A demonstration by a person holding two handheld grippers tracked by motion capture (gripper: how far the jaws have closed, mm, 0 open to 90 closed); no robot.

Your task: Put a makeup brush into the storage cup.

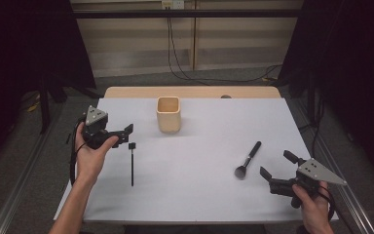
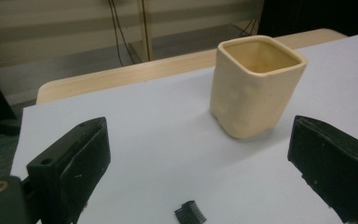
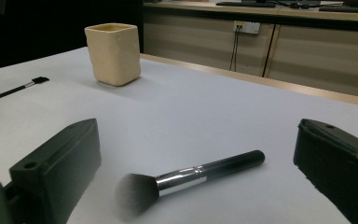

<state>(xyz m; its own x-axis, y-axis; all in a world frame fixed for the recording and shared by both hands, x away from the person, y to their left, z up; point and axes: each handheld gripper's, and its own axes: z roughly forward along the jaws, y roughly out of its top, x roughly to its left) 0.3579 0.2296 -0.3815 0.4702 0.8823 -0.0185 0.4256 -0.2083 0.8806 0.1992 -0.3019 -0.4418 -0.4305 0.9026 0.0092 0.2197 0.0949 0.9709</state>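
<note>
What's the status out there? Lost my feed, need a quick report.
Left gripper open, near the thin comb brush. Right gripper open, beside the powder brush. Cup upright, empty. Nothing in the way.

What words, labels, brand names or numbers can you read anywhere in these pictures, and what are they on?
None can be read.
The cream cup, makeup brush, thin comb-tipped brush and both tools carry no visible print.
The wall socket is too small to show any marking.

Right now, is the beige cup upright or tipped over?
Upright: the cup stands on its base on the white table cover, its open mouth facing up.
</note>
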